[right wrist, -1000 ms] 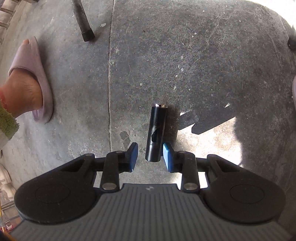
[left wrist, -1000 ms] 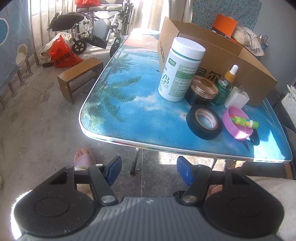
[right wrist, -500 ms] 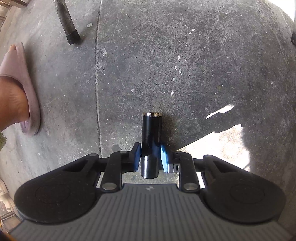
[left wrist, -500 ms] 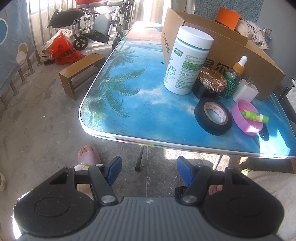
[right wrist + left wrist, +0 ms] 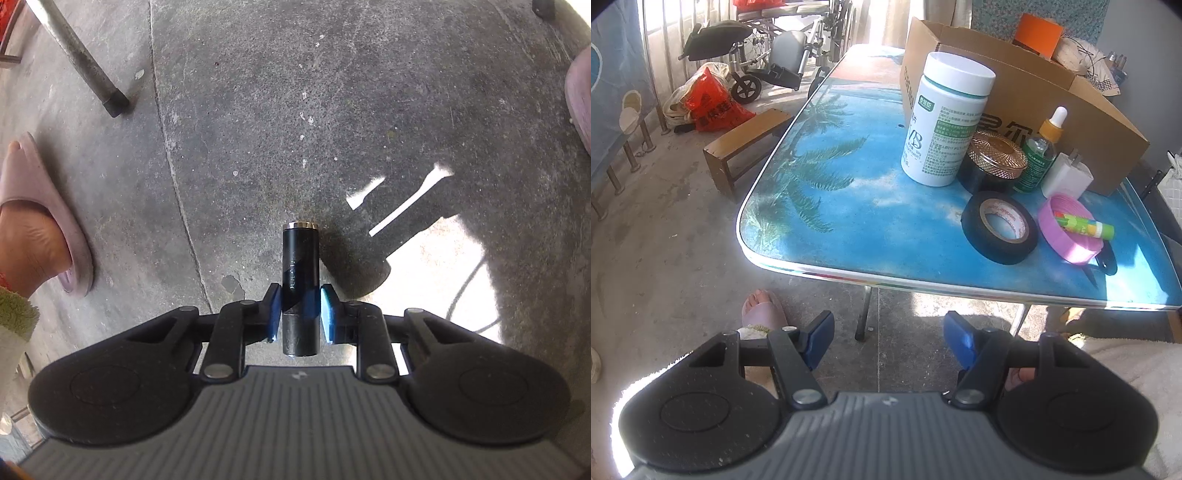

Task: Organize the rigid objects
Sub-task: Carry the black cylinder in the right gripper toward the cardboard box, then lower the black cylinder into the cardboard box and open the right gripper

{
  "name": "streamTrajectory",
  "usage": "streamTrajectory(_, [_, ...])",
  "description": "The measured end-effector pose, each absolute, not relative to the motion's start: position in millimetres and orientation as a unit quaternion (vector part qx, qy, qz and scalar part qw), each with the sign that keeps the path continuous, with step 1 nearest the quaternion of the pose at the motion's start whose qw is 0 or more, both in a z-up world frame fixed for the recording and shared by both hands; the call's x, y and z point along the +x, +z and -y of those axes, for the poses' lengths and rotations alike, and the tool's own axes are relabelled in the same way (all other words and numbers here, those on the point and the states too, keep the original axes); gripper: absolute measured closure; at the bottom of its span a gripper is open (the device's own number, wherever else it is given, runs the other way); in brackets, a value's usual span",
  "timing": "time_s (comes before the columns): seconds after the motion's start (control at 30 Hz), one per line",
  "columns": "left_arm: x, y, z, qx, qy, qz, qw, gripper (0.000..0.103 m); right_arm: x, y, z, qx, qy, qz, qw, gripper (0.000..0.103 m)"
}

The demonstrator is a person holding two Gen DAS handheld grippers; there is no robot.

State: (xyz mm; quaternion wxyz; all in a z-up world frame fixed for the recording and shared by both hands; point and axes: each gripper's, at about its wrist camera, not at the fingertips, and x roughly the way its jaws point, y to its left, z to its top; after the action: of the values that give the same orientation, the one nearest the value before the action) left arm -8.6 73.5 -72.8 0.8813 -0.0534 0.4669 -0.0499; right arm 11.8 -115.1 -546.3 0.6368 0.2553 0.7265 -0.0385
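My right gripper (image 5: 300, 314) is shut on a black cylinder with a metal rim (image 5: 300, 266) and holds it above the concrete floor. My left gripper (image 5: 886, 339) is open and empty, below and in front of the blue table's near edge (image 5: 923, 277). On the table stand a white bottle (image 5: 945, 118), a black jar with a gold lid (image 5: 993, 162), a dropper bottle (image 5: 1041, 155), a white plug (image 5: 1067, 177), black tape (image 5: 999, 227) and a pink ring (image 5: 1067, 229) holding a green glue stick (image 5: 1086, 226). An open cardboard box (image 5: 1052, 92) stands behind them.
A table leg (image 5: 81, 59) and my slippered foot (image 5: 40, 214) are on the floor at left in the right wrist view. A wooden stool (image 5: 746, 147), a red bag (image 5: 713, 103) and a wheelchair (image 5: 768, 55) stand left of the table.
My right gripper closed on the black cylinder and lifted it off the floor. The left gripper rose and moved a little nearer the table, staying open.
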Motion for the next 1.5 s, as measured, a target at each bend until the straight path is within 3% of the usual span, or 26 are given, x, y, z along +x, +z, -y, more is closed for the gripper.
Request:
streamTrajectory(0.33, [-35, -57, -70, -0.058, -0.06, -0.44, 0.894, 0.036, -31, -490, 137, 0.354, -0.049, -0.736, 0.575, 0.082])
streamTrajectory(0.73, [-66, -26, -66, -0.065, -0.074, -0.401, 0.911, 0.036, -54, -327, 146, 0.419, 0.114, -0.684, 0.587, 0.082])
streamTrajectory(1.07, [-78, 16, -50, -0.077, -0.113, -0.368, 0.92, 0.036, -93, -165, 154, 0.45, 0.263, -0.573, 0.632, 0.082])
streamTrajectory(1.5, [-80, 74, -28, -0.068, -0.168, -0.312, 0.933, 0.036, -100, -25, 230, 0.505, 0.314, -0.35, 0.724, 0.082])
